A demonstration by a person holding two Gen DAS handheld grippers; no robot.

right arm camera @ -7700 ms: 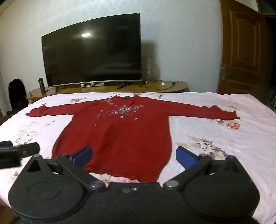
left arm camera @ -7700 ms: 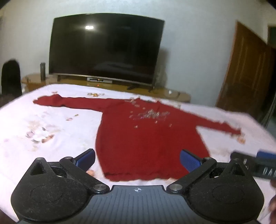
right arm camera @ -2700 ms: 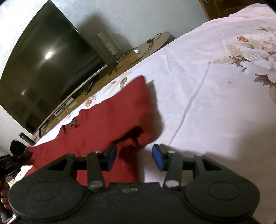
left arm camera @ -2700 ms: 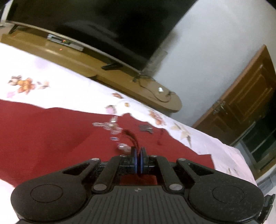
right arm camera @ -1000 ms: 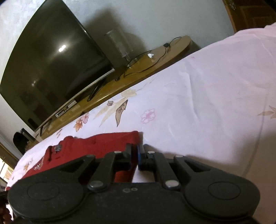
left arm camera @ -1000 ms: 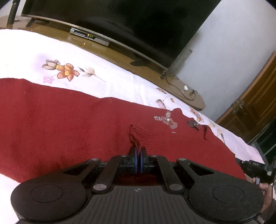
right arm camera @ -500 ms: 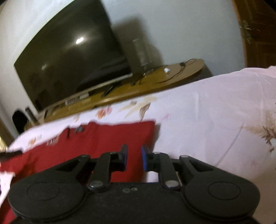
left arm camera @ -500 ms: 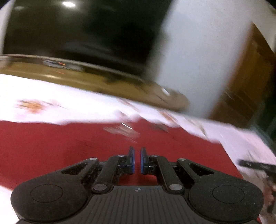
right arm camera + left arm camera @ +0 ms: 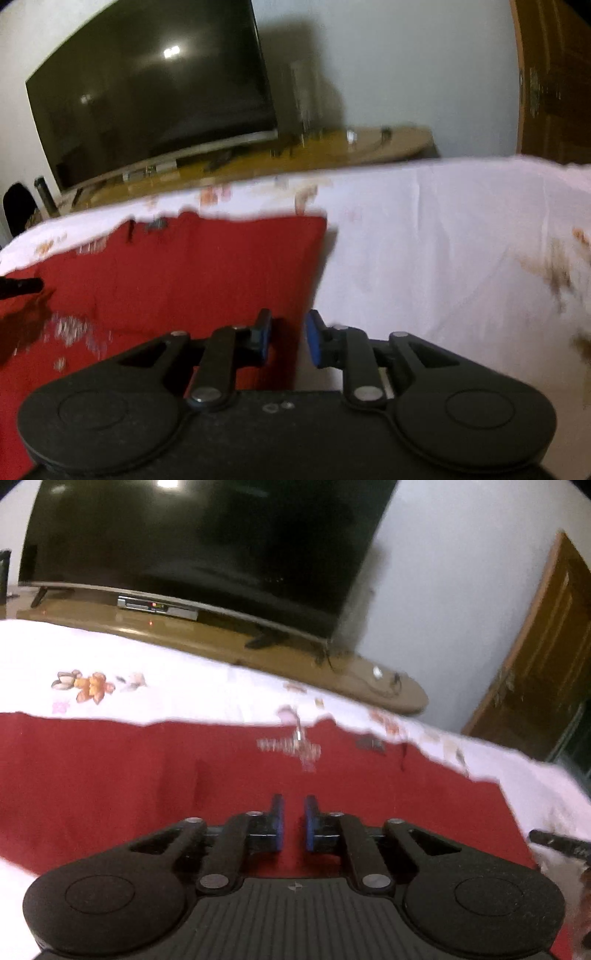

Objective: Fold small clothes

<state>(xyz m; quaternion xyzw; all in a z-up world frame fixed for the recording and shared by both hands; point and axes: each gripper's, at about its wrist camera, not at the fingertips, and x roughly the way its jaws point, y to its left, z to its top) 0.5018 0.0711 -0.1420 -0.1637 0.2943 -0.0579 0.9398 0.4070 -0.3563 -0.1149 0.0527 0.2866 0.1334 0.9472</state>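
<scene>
A red knit sweater (image 9: 147, 775) with silver beading (image 9: 295, 747) lies on the white flowered bedsheet (image 9: 166, 686), its sleeves folded in over the body. My left gripper (image 9: 293, 821) hovers just above the cloth; its jaws are opening and nothing is between the blue pads. In the right wrist view the sweater (image 9: 192, 269) ends in a straight folded edge on the right. My right gripper (image 9: 289, 341) sits over that edge, jaws opening, no cloth between them. The tip of the other gripper shows at the right edge of the left view and the left edge of the right view.
A large dark television (image 9: 192, 539) stands on a low wooden cabinet (image 9: 295, 653) beyond the bed. A brown wooden door (image 9: 546, 653) is at the right. Bare sheet (image 9: 443, 240) spreads to the right of the sweater.
Both grippers have let go of the red cloth and their jaws have parted. Both have drawn back and risen a little. The sweater lies flatter, with a folded right edge.
</scene>
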